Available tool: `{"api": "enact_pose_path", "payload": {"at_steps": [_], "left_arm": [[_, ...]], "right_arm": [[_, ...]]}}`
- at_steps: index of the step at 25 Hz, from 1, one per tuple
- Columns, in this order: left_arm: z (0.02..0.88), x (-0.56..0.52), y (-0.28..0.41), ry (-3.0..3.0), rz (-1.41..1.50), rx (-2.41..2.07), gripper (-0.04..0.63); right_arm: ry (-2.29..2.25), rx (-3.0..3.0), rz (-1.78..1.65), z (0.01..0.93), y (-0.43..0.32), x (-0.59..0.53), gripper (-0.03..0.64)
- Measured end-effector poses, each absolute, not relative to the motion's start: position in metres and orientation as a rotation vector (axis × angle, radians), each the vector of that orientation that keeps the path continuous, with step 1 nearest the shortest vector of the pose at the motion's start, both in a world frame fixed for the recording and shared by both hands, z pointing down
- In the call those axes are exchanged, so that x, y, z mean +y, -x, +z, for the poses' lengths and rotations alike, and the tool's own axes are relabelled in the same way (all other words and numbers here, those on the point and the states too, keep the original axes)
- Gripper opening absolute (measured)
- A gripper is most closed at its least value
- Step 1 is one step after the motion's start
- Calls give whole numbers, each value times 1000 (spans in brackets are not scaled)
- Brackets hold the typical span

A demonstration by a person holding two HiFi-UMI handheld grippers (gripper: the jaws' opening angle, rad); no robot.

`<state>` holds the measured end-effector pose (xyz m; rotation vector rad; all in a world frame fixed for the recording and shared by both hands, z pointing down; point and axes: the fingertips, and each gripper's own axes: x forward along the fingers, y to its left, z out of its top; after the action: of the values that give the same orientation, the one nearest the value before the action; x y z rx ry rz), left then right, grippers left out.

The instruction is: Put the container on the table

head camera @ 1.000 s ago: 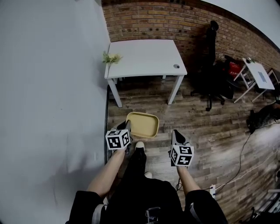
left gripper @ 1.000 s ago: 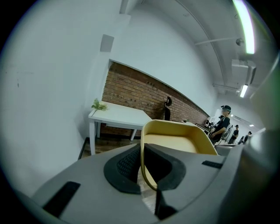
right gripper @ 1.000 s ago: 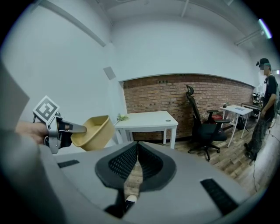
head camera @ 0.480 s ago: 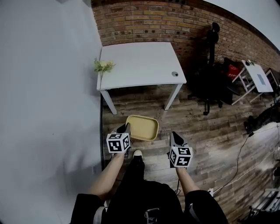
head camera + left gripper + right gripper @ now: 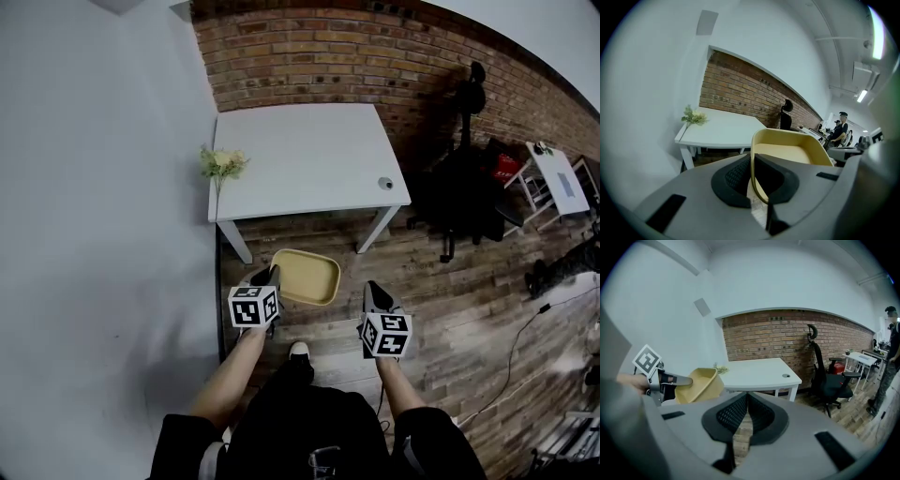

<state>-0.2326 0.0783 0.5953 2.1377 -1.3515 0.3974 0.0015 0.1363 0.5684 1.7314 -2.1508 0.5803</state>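
Left gripper [image 5: 272, 277] clamped on the yellow container's [image 5: 309, 278] left rim, container held above the floor [image 5: 450, 281] at 6 o'clock from the white table [image 5: 300, 150], right gripper [image 5: 377, 291] at its 3 o'clock, jaws together, empty.

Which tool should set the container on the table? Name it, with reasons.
Left. The left tool grips the yellow container by its rim; the right tool is shut, empty. The white table lies ahead.

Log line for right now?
left gripper: shut on tub rim | right gripper: shut, empty | tub: over floor, short of table
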Motion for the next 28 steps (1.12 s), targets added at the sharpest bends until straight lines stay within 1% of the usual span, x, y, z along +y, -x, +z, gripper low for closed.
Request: {"api": "enact_pose_path", "payload": {"at_steps": [10,28], "left_arm": [[597,10,246,-2146,414,-1311,23],[610,-25,233,-2169,432,-1275,23]], "right_arm": [[-1760,-2137,587,562,17,72,26],[-1801,-2116,592,569,5,45,26]]}}
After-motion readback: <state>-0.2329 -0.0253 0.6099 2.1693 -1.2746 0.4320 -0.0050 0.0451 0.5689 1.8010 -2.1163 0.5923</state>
